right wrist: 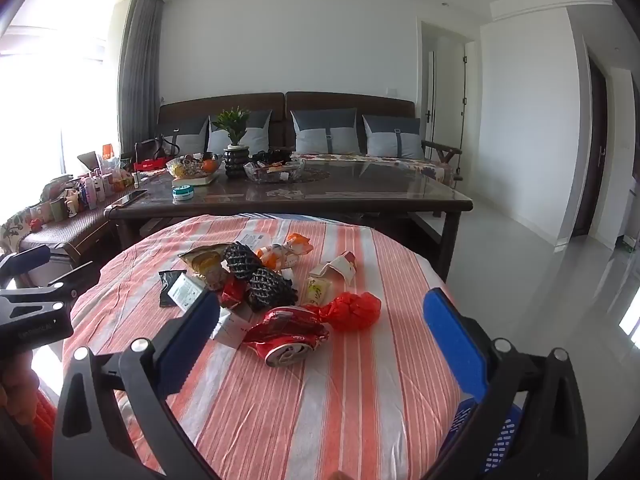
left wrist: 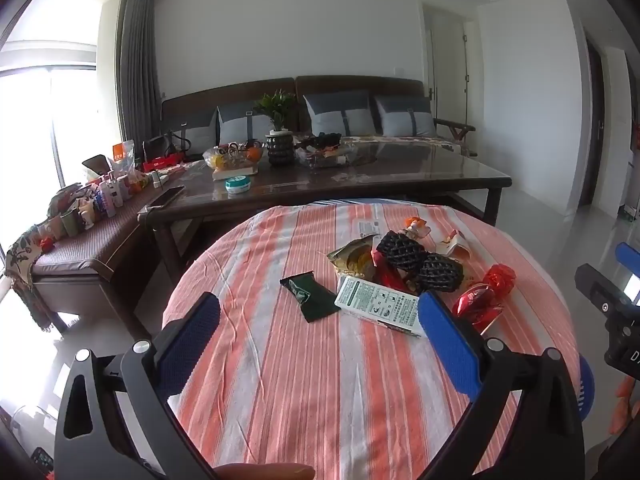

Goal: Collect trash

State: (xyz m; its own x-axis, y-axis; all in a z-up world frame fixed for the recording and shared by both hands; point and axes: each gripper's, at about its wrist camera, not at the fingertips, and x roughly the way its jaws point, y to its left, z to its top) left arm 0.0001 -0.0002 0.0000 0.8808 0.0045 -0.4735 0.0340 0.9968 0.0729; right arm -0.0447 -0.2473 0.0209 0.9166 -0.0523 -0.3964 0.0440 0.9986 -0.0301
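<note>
Wrist views: both tongs [left wrist: 320,312] [right wrist: 322,312] wide, empty.

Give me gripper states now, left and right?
Left gripper: open, holding nothing.
Right gripper: open, holding nothing.

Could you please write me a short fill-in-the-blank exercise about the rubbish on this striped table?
1. The crushed can on the striped cloth is ____ in colour.
2. Both the left hand-held gripper and the right hand-held gripper have their jaws ____.
3. The potted plant stands on the ____ table behind.

Missing words: red; open; dark
</note>
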